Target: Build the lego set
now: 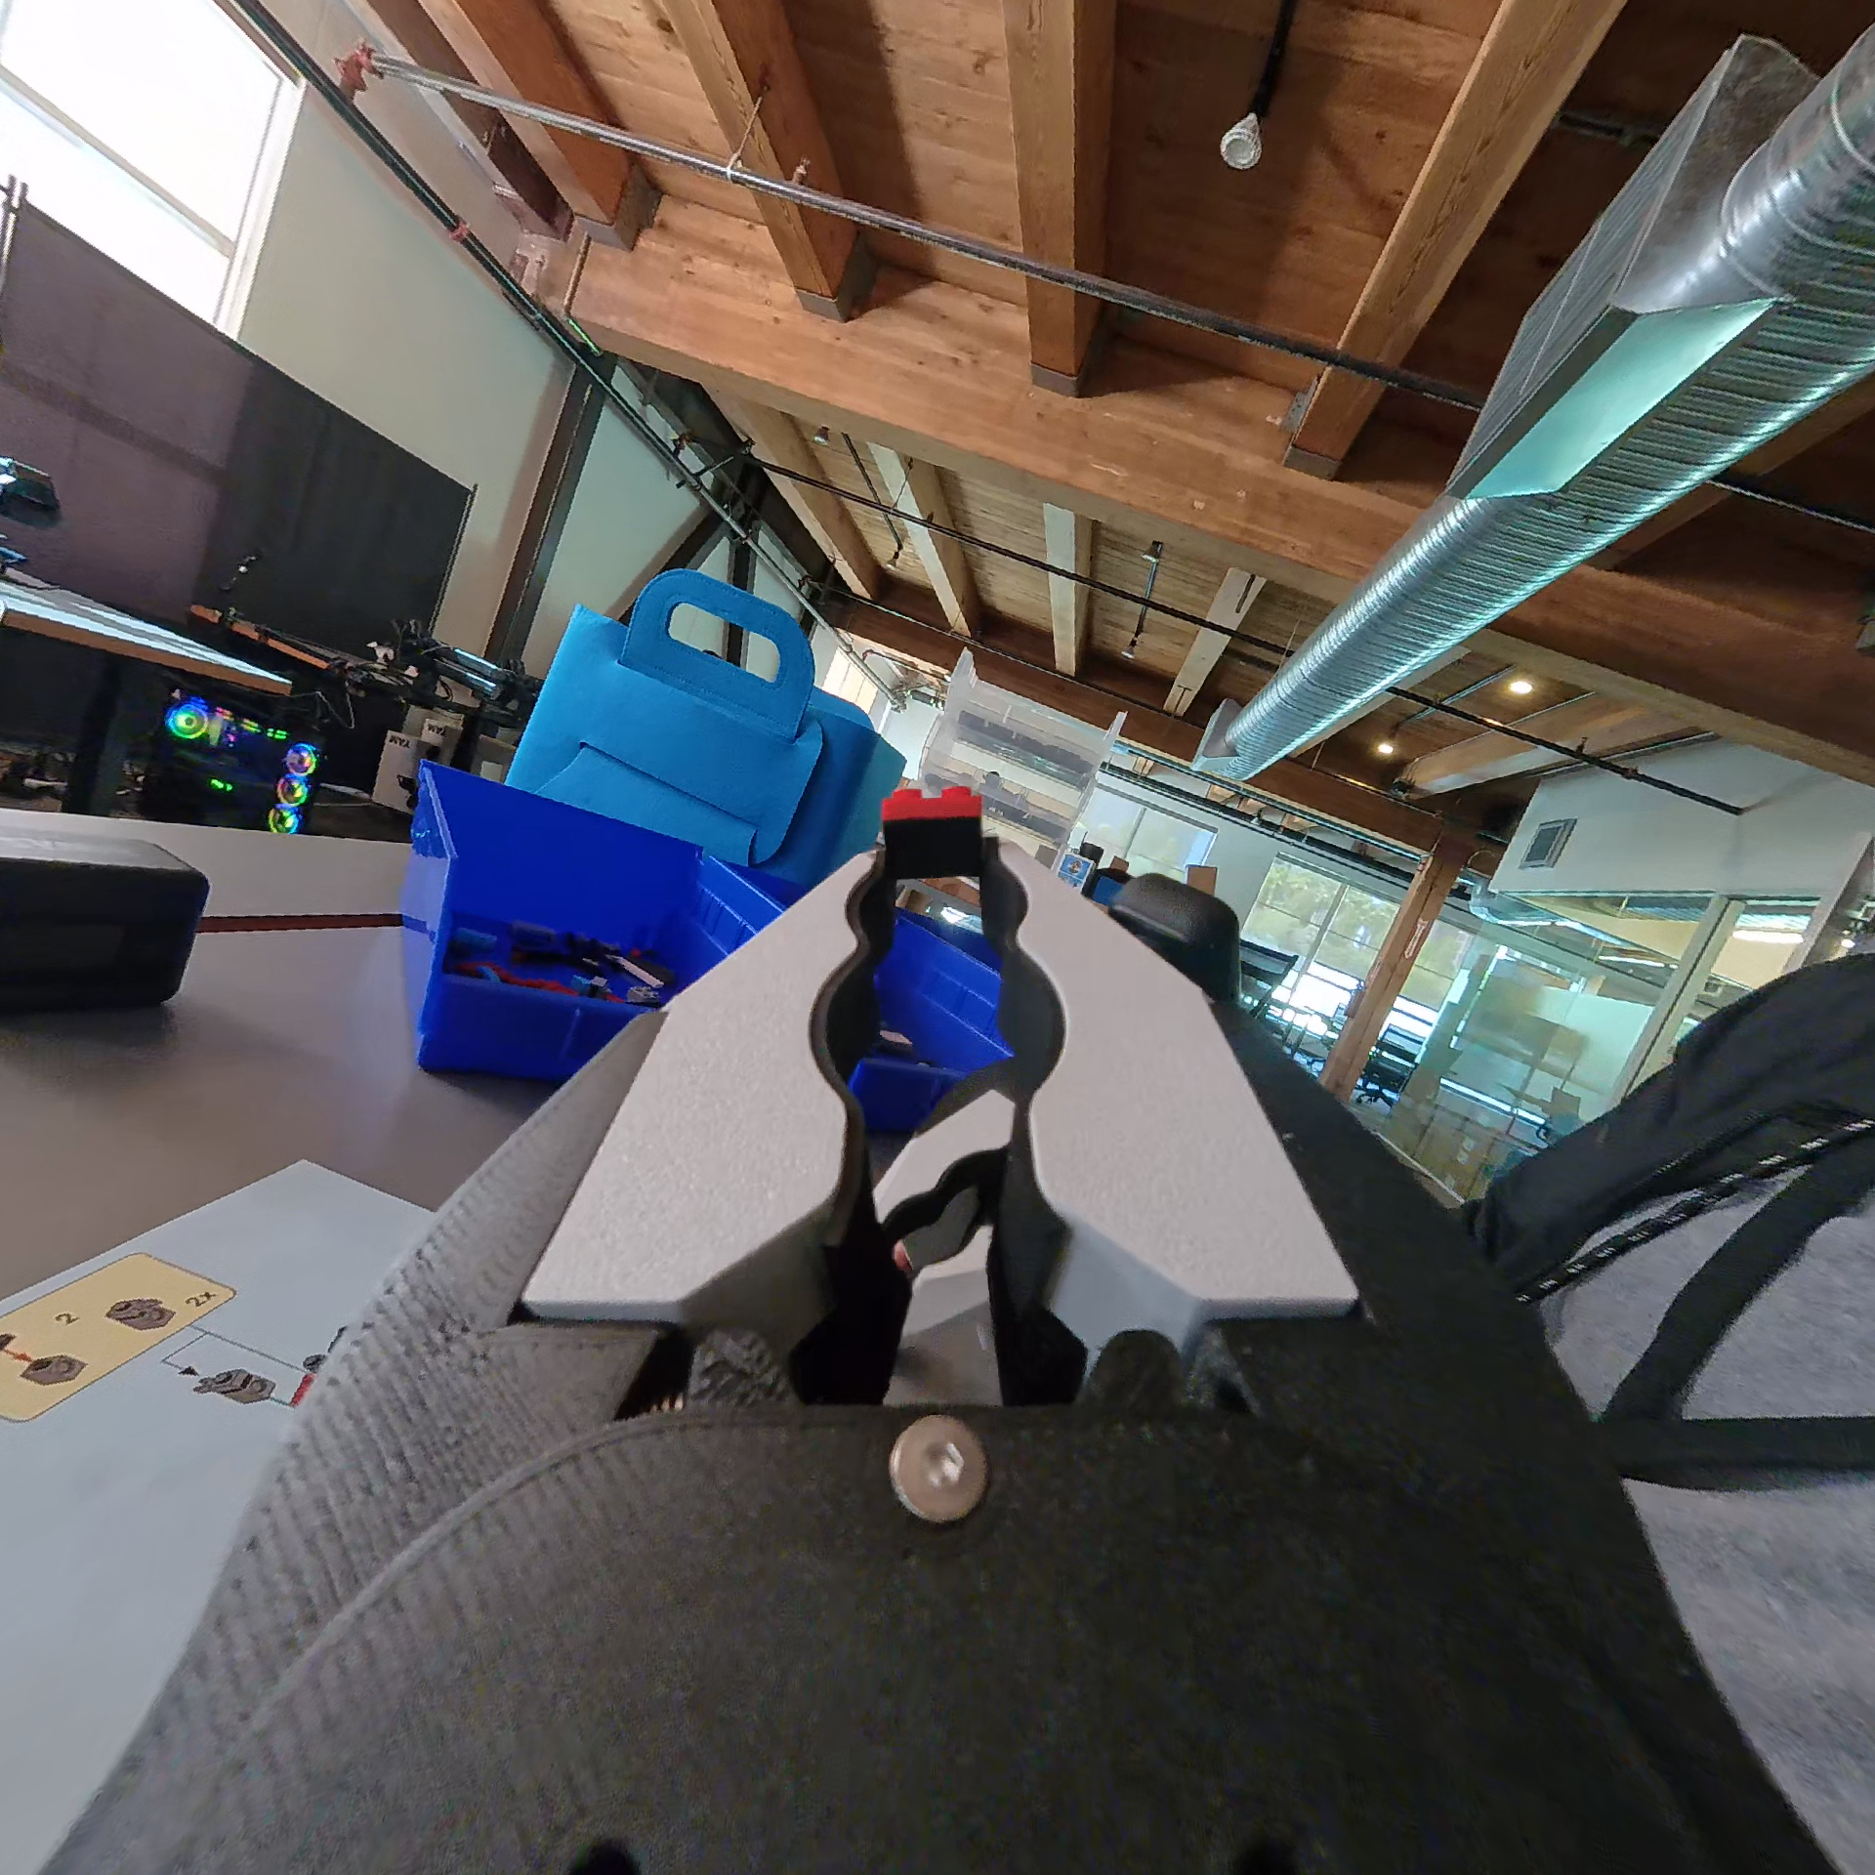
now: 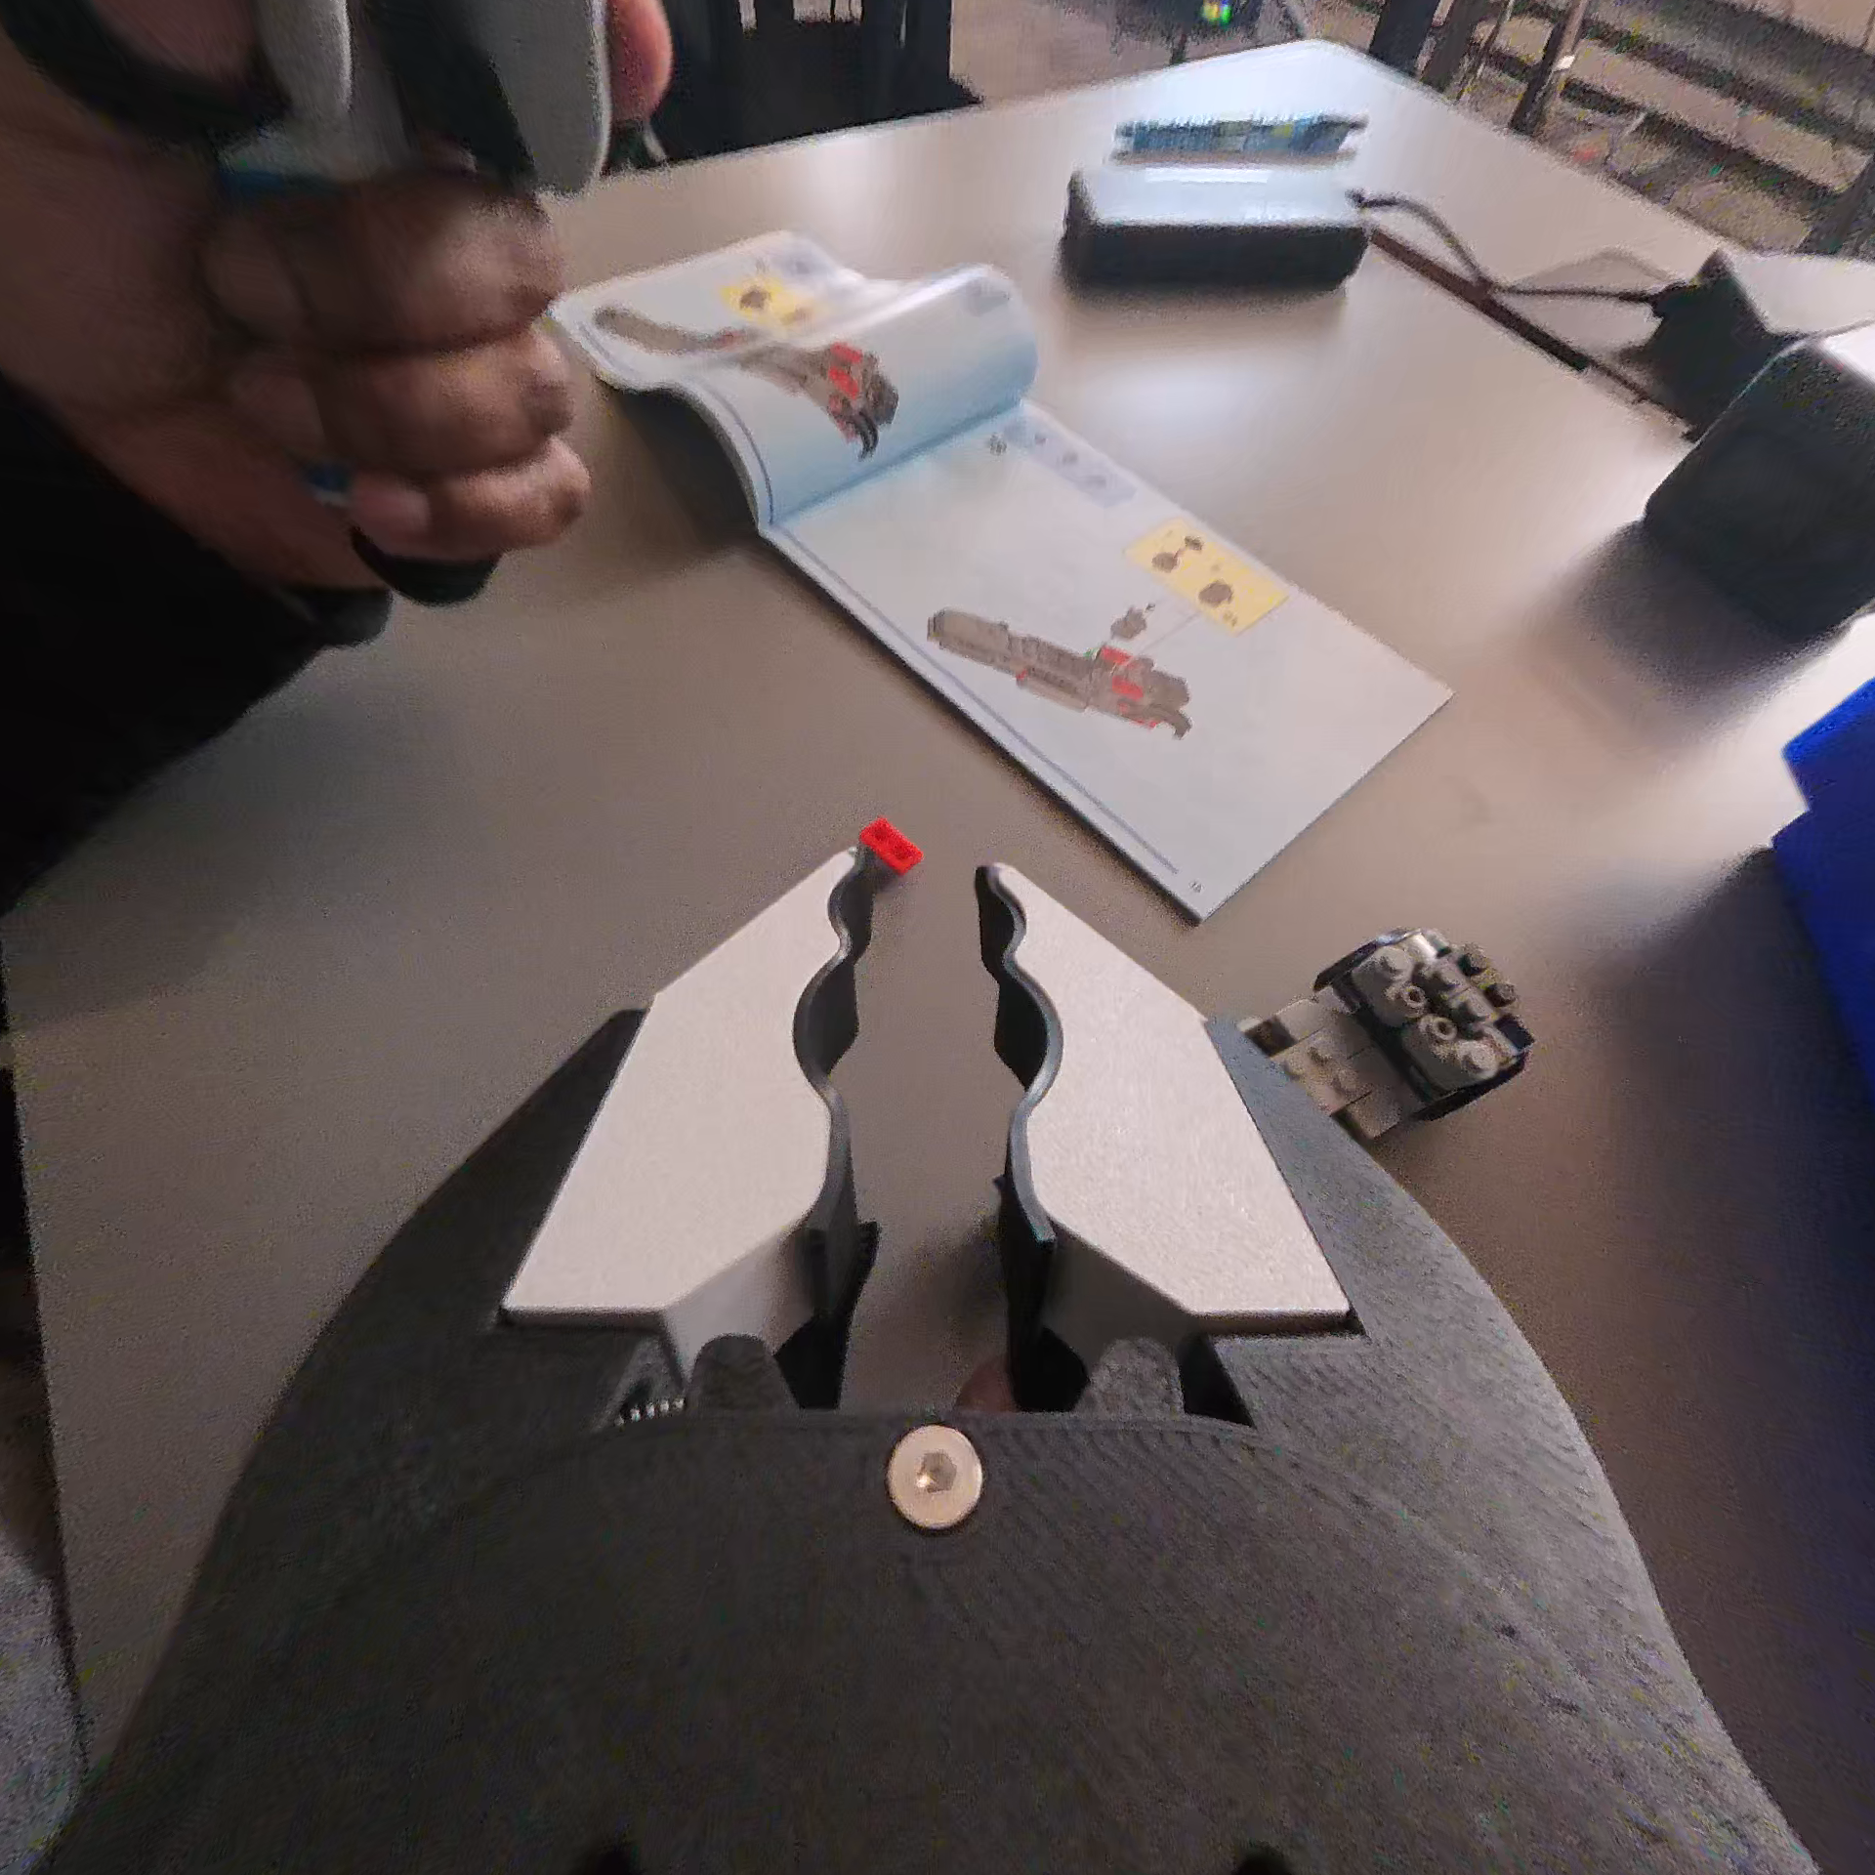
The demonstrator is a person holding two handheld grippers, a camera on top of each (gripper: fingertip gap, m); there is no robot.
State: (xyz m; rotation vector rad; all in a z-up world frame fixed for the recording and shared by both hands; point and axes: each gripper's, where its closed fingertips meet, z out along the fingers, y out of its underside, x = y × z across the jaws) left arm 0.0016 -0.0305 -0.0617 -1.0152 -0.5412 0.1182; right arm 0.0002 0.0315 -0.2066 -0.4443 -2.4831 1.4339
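Note:
In the left wrist view my left gripper (image 1: 931, 862) is tilted up off the table and shut on a small black brick with a red plate on top (image 1: 931, 837), held at the fingertips. In the right wrist view my right gripper (image 2: 918, 881) is open and empty, low over the grey table (image 2: 507, 862). A small red plate (image 2: 891, 845) sits right at its left fingertip; I cannot tell if they touch. A grey and black lego assembly (image 2: 1420, 1025) lies on the table just right of the right finger. The open instruction booklet (image 2: 1065, 609) lies beyond.
Blue parts bins (image 1: 548, 954) with loose pieces and a blue felt bag (image 1: 700, 751) stand ahead of the left gripper. A black box (image 2: 1212, 223) and another dark box (image 2: 1765, 487) sit at the far right. A person's hand (image 2: 304, 335) holds the left gripper at upper left.

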